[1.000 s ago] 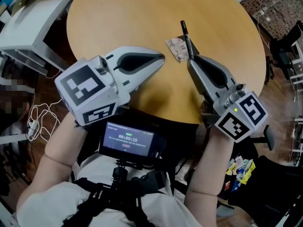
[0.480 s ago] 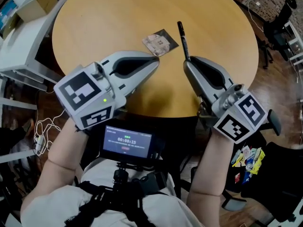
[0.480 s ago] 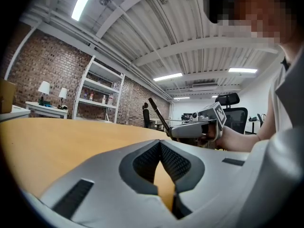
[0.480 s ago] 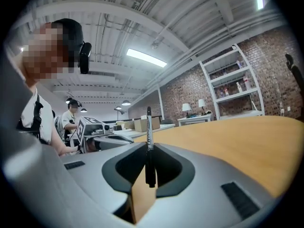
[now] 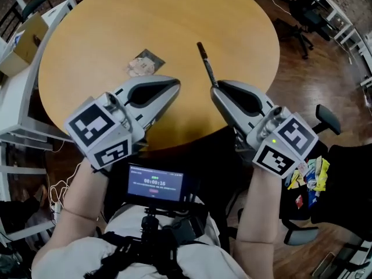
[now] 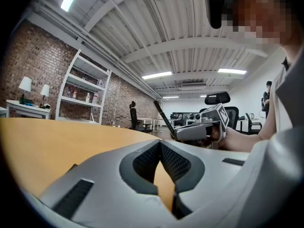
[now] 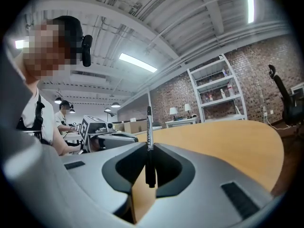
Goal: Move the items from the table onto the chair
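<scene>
**Pen clamped in the right gripper, left one closed on nothing**

The right gripper is pinching a black pen between its jaws. The pen is sticking out past the tips and pointing across the round wooden table. In the right gripper view it is standing upright in the grip, its lower end hanging in the hollow behind the pads.

The left gripper is hovering beside it over the near edge of the table, with its jaws pressed together and nothing between them. A small flat packet is lying on the table just beyond its tips, not touching them.

Off to the right, a black chair is standing apart from the table, carrying a heap of bright wrappers.
</scene>
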